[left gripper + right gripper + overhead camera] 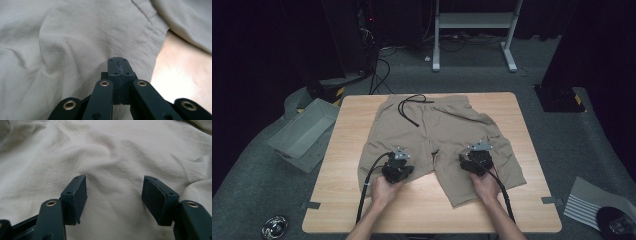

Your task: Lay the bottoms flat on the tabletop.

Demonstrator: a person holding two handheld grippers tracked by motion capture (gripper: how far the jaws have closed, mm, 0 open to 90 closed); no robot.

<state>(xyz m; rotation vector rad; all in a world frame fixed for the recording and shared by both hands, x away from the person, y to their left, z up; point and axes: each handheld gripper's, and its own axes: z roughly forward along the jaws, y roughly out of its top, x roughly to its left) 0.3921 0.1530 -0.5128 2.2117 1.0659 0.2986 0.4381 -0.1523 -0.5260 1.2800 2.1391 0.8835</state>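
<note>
Where khaki shorts point(439, 137) lie spread flat on wooden desk point(342, 200), waistband at far edge, black drawstring point(410, 109) looped on top, both legs toward person. Left hand-held gripper point(117, 60) over near hem of left leg, jaws pressed together, no fabric visibly pinched. Right hand-held gripper point(113, 192) over right leg, jaws spread wide, cloth beneath, not clamped. Grey bin point(304, 132) on floor left of desk.
</note>
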